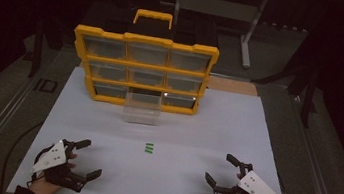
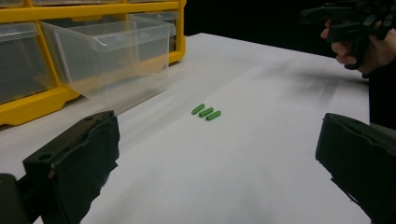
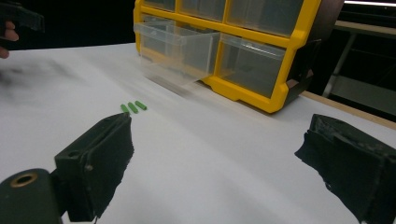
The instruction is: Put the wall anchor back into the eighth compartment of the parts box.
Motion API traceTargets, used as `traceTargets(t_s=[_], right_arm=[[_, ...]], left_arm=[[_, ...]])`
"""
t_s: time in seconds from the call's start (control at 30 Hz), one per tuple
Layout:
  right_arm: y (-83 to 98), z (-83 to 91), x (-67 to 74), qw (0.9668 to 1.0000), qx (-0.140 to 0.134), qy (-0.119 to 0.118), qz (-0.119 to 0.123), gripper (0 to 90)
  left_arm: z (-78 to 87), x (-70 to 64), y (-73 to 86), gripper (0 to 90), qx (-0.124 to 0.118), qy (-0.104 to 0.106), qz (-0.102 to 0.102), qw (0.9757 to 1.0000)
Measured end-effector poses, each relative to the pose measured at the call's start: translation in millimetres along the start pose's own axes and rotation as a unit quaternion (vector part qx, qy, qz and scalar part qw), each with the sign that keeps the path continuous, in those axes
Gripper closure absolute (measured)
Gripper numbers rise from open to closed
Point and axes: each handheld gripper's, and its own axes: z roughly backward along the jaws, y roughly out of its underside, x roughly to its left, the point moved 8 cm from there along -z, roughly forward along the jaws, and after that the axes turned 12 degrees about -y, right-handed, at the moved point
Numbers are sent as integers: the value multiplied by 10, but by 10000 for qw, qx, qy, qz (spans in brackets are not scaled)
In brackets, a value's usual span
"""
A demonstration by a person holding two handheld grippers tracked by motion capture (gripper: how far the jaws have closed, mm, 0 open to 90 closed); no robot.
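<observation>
Three small green sticks (image 1: 149, 148) (image 2: 206, 112) (image 3: 133, 107) lie side by side on the white table top (image 1: 166, 126), in front of a clear drawer (image 1: 142, 109) (image 2: 109, 51) (image 3: 175, 46) pulled out of the bottom row of a yellow organiser (image 1: 143, 68). My left gripper (image 1: 86, 158) (image 2: 215, 154) rests near the front left corner, jaws wide apart and nothing between them. My right gripper (image 1: 218, 168) (image 3: 215, 154) sits near the front right, also open with nothing between its jaws. Both point inward toward the sticks.
The yellow organiser (image 2: 28, 98) (image 3: 261, 56) with clear drawers stands upright at the back of the table, a handle (image 1: 153, 18) on top. Dark floor and metal frames surround the table. The other hand and gripper (image 2: 359, 32) appear at the upper right of the left gripper view.
</observation>
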Motion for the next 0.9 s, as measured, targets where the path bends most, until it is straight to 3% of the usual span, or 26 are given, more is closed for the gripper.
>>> traceTargets(t_s=[0.4, 0.63, 0.9], right_arm=[[-8, -15, 28, 10000, 5, -75, 38, 81], [-21, -8, 35, 9999, -39, -93, 13, 81], [-35, -7, 43, 9999, -70, -99, 27, 81]], left_arm=[[-55, -37, -367, 0, 75, 211, -25, 9997], [-165, -61, -599, 0, 196, 448, -32, 9988], [-319, -138, -881, 0, 188, 730, -242, 9969]])
